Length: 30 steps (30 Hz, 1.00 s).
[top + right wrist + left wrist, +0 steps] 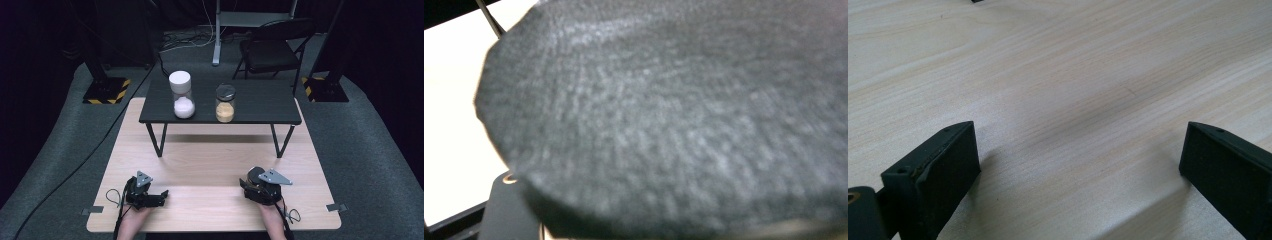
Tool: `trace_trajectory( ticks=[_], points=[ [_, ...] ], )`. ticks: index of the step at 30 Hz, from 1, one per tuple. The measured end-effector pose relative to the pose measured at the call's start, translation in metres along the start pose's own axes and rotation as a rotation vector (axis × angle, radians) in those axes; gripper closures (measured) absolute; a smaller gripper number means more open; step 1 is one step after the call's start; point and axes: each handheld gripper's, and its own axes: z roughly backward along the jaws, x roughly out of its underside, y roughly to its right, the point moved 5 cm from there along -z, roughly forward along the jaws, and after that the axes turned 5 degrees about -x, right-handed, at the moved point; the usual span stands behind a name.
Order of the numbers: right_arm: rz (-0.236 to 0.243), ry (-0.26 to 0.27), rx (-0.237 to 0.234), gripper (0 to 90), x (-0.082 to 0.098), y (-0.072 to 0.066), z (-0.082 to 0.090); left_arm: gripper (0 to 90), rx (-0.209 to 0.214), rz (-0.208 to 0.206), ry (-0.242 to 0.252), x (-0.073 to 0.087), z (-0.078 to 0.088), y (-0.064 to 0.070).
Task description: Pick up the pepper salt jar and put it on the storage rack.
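Right hand-held gripper (251,181) clamps a dark round lid (256,174) (left hand-held gripper (162,196) gapes wide)

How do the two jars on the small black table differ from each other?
The left jar has a white lid and holds something white; the right jar has a dark lid and holds something yellowish. The left jar looks taller, and its white lid is thicker than the flat dark lid of the right jar. Both are clear, stand upright and are only partly filled, side by side near the front edge of the black table.
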Motion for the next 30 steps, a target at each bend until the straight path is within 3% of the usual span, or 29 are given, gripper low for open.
trace_trajectory(
  ticks=[30],
  points=[
    [0.026, 0.021, -0.032, 29.7, -0.034, -0.006, 0.016, 2.4, 0.002, -0.001, 0.0, 0.0, 0.0, 0.0]
  ],
)
